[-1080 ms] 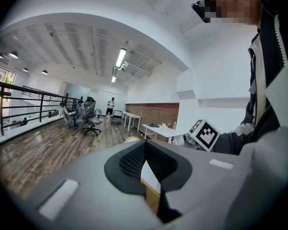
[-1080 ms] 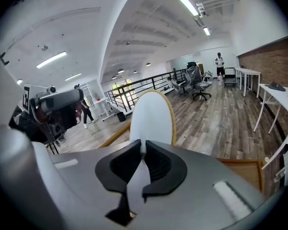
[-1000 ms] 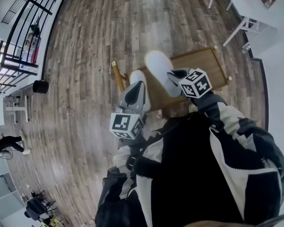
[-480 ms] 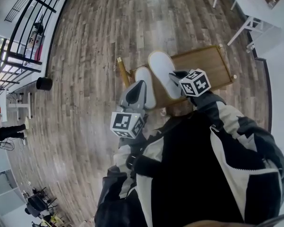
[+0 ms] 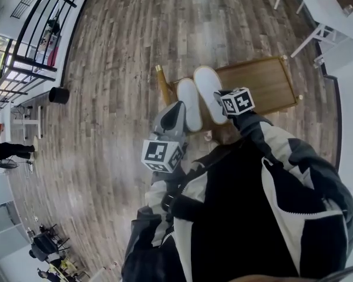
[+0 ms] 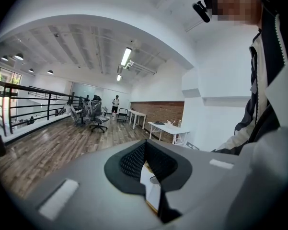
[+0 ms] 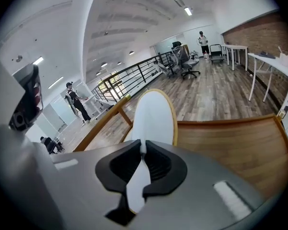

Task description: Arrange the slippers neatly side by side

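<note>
Slippers: only the head view showed us the left slipper (image 5: 189, 103) and right slipper (image 5: 208, 93) side by side at the wooden counter (image 5: 264, 84). The gripper views showed each pinched tight, left tool (image 6: 151, 188) on the left one, right tool (image 7: 141, 162) on the right.

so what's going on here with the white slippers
A person holds a two-jaw gripper in each hand. The left gripper has its jaws shut on one white slipper, and the right gripper has its jaws shut on the near end of the other slipper. The two sit close together, side by side and roughly parallel, at the wooden table. Neither is released yet.
</note>
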`<state>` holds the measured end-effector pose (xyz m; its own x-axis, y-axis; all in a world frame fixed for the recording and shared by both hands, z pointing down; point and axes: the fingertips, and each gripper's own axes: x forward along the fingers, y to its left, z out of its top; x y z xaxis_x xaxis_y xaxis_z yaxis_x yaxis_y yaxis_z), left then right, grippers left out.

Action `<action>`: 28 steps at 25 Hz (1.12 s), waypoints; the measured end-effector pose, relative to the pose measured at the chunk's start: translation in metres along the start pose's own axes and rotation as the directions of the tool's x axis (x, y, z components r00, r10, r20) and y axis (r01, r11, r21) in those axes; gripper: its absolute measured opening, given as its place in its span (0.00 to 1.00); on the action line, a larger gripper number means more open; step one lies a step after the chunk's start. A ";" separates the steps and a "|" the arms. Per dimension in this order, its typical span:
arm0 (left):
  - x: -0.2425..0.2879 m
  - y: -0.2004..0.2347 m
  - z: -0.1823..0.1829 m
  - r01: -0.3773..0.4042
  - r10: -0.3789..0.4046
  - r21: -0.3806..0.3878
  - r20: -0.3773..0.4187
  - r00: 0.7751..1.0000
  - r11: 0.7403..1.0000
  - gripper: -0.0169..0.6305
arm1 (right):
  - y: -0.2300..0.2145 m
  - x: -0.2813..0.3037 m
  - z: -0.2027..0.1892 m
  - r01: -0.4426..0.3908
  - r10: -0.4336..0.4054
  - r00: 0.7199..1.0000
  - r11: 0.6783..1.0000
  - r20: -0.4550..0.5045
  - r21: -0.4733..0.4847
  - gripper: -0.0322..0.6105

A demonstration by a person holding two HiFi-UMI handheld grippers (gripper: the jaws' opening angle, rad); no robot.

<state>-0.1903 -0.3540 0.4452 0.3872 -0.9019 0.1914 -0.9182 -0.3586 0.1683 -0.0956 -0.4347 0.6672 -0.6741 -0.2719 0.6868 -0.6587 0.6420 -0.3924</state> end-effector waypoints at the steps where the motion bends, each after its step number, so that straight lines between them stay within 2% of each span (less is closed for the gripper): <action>1: -0.002 0.001 -0.001 -0.005 0.005 -0.003 0.000 1.000 1.000 0.06 | -0.002 0.006 -0.004 0.003 -0.003 1.000 1.000 -0.012 0.016 0.09; 7: -0.013 0.009 -0.010 -0.027 0.027 -0.014 -0.004 1.000 1.000 0.06 | -0.024 0.041 -0.027 0.066 -0.064 0.995 0.997 -0.077 0.026 0.09; 14: -0.020 0.011 -0.011 -0.045 0.045 -0.008 0.001 0.999 0.999 0.06 | -0.054 0.068 -0.047 0.142 -0.137 0.975 0.990 -0.175 0.017 0.09; 24: -0.030 0.020 -0.016 -0.068 0.068 -0.022 -0.012 0.998 0.997 0.06 | -0.051 0.083 -0.048 0.137 -0.142 0.965 0.990 -0.220 -0.035 0.09; 28: -0.032 0.020 -0.021 -0.078 0.078 -0.029 -0.018 0.997 0.997 0.06 | -0.050 0.086 -0.052 0.123 -0.140 0.964 0.989 -0.225 -0.085 0.10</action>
<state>-0.2190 -0.3277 0.4623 0.3163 -0.9224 0.2216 -0.9429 -0.2799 0.1806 -0.1027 -0.4529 0.7781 -0.4827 -0.1902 0.8549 -0.7062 0.6619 -0.2515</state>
